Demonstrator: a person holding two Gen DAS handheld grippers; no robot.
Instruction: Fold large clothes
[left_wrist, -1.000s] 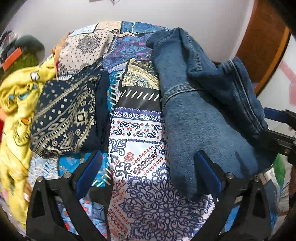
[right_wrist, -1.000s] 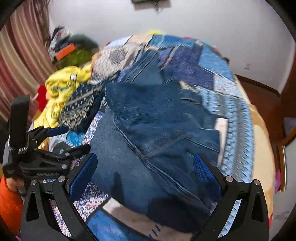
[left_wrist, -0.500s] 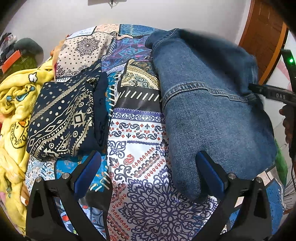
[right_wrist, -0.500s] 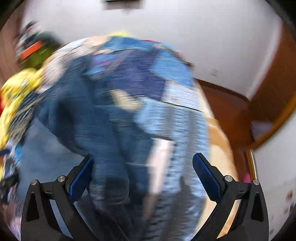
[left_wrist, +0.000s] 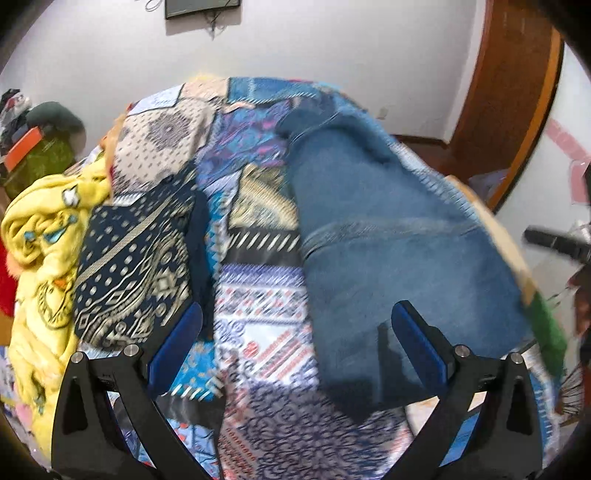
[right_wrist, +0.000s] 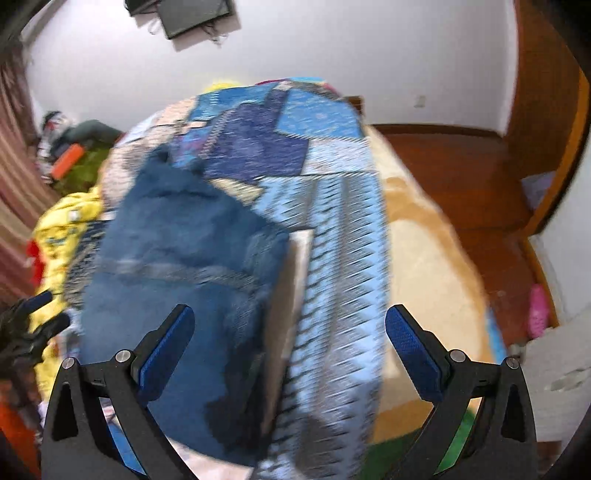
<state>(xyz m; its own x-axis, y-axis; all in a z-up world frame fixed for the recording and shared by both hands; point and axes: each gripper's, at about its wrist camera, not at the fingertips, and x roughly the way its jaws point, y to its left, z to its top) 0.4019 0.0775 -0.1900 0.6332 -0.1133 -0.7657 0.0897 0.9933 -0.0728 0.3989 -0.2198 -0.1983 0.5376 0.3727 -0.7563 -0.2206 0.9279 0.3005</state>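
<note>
The jeans lie folded on the bed, a thick slab of mid-blue denim with a stitched seam band crossing the middle and a rounded near end. In the right wrist view the jeans look darker and blurred, and sit left of a pale-blue zigzag strip of the bedspread.

The left gripper hangs above the bed with its jaws spread wide and nothing between them; its right blue pad is over the near edge of the denim, though whether it touches I cannot tell. The right gripper is likewise spread wide and holds nothing, its left pad over the jeans and its right pad over the bed's tan blanket.

The bedspread is a smooth patchwork of printed panels: paisley, dots, stripes and lace-like scrolls in blue, white and purple. Left of the jeans, apart from them, rests a folded navy cloth with cream dots and geometric bands. Beside it is a crumpled heap of fuzzy yellow fabric with cartoon prints.

The walls are plain white. A dark flat screen hangs high on the far wall with cables dangling. A brown wooden door stands at the right, and the floor is reddish-brown wood. A striped curtain hangs at the left.
</note>
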